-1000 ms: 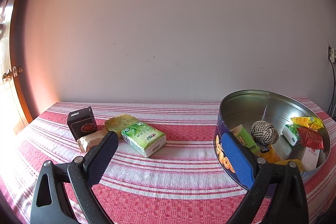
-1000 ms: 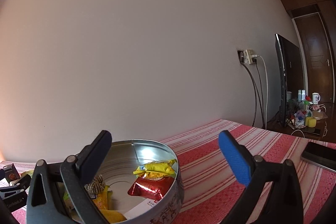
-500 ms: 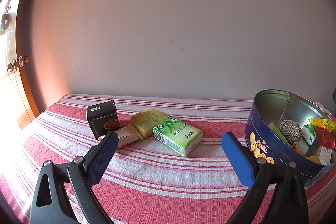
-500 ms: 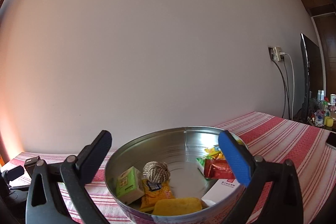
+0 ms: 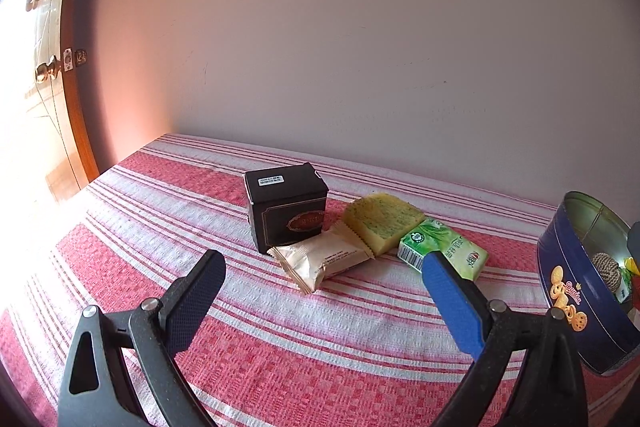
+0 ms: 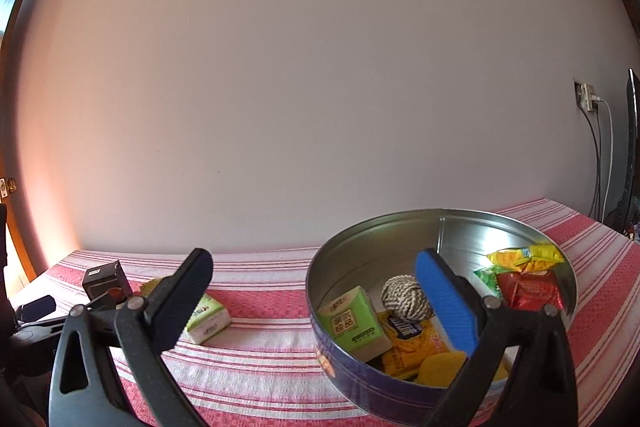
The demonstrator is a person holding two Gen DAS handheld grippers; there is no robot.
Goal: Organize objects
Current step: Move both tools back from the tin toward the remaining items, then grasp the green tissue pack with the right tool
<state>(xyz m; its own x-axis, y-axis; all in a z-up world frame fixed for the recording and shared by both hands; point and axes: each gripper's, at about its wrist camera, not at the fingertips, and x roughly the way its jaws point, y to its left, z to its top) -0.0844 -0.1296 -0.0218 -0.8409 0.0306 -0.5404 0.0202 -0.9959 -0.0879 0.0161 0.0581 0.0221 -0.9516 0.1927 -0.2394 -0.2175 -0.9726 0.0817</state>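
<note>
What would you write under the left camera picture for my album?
Open left gripper hovers before a black box, cookie pack, sponge and tissues on the striped cloth.

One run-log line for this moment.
left gripper open, empty | right gripper open, empty | loose: black box, cream packet, sponge, green tissue pack | tin partly filled

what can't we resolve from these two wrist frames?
- Cookie tin: left wrist view, cut off by the right edge; most contents unseen.
- Tin floor, near side: right wrist view, hidden by the right gripper and its blue finger.
- Green tissue pack on the tablecloth: right wrist view, partly behind the black finger.
- Black box label: left wrist view, too small to read.
</note>
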